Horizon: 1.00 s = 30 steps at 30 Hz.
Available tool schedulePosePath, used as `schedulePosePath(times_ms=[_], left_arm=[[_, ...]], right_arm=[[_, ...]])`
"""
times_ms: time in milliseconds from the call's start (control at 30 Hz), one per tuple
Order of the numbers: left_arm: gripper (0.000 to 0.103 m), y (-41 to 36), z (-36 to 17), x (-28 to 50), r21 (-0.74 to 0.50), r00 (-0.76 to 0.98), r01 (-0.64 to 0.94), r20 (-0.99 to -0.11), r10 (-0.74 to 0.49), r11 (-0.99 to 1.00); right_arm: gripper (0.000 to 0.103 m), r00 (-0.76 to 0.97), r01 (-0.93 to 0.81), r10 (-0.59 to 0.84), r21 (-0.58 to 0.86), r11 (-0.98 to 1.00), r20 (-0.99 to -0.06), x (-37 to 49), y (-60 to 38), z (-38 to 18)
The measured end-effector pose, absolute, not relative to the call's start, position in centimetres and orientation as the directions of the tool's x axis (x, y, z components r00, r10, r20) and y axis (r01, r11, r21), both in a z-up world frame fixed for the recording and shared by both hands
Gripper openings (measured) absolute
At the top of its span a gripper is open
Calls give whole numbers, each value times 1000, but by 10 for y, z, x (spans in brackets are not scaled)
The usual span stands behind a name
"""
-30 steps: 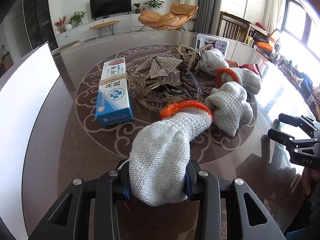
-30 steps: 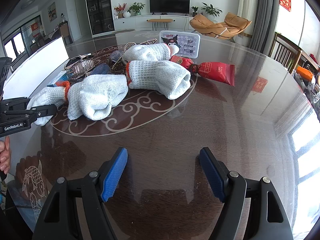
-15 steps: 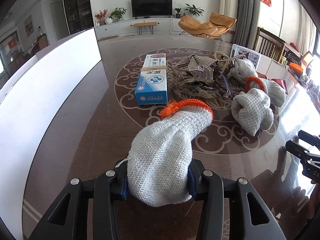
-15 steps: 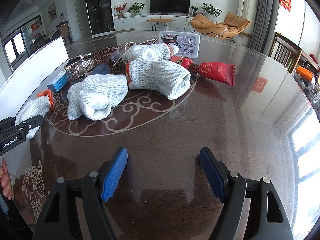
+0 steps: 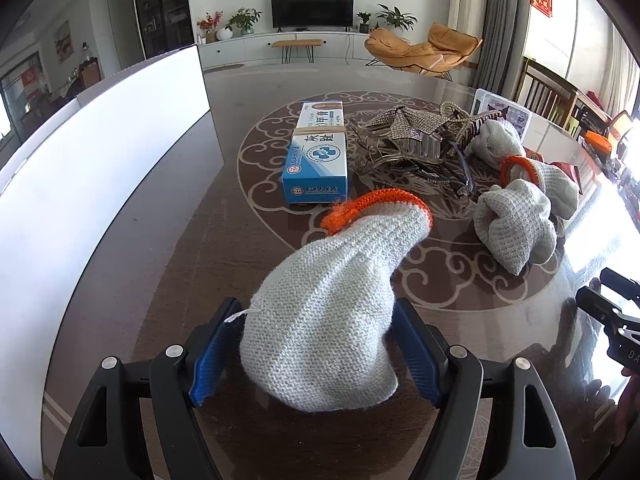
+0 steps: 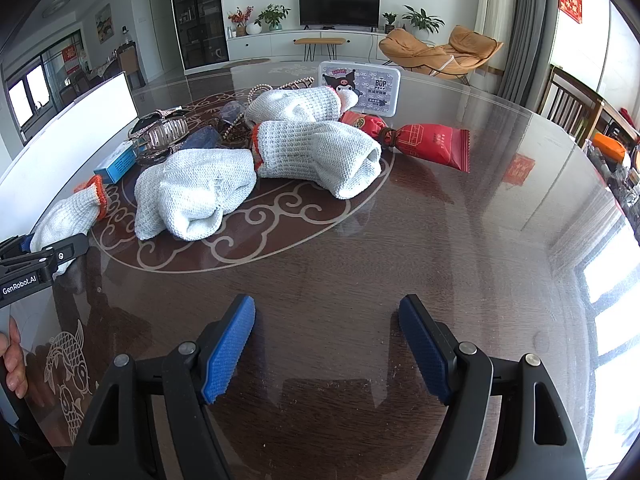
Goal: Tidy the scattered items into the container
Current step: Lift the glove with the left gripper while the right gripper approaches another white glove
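On the dark patterned desk point(image 5: 168, 264), beside the white container point(image 5: 100, 152), the left claw point(image 5: 316, 354) has just been opening around a grey knit glove point(image 5: 332, 312), pads apparently clear; the glove is seemingly let go short of the container and probably needs regrasping. The right claw point(image 6: 326, 350) hangs wide, empty. A "BOP" tin point(image 6: 360, 87) stands beyond; the left claw's arm reads "GenRobot.AI".

Glove point(image 5: 332, 320) nearest, box point(image 5: 318, 156) behind it — container point(image 5: 100, 160) left
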<state>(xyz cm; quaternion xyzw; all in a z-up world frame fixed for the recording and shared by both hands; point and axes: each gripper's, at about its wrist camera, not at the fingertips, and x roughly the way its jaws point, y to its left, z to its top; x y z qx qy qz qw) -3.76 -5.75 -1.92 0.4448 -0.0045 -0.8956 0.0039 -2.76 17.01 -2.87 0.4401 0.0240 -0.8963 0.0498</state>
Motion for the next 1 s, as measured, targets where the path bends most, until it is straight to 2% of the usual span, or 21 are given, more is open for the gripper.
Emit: schedulePosePath(times_ms=[367,700,733,867,1000], left_arm=[[77,-59,-19,-38,11,-605,5,-796,-12,-1000],[82,-60,-20,-39,11,-602,19,-798,-20,-1000],[82,-60,-20,-39,11,-602,19,-798,-20,-1000],[83,-60,-20,-40,12,-603,20,-798,-22,-1000],[83,-60,-20,-40,12,-603,20,-798,-21,-1000]], right_arm=[[76,-608,110,-68,1,-994,-791,-27,170,-29],[76,-603,104,-61,-2,-995,-796,-28,169,-28],[76,-594,99,-79,25,-995,-801,-29,168,-27],[76,-555,113,-328,322,-940,-764,-39,159,-15],[76,-564,58,-402,451,-891,-721,-65,138,-2]])
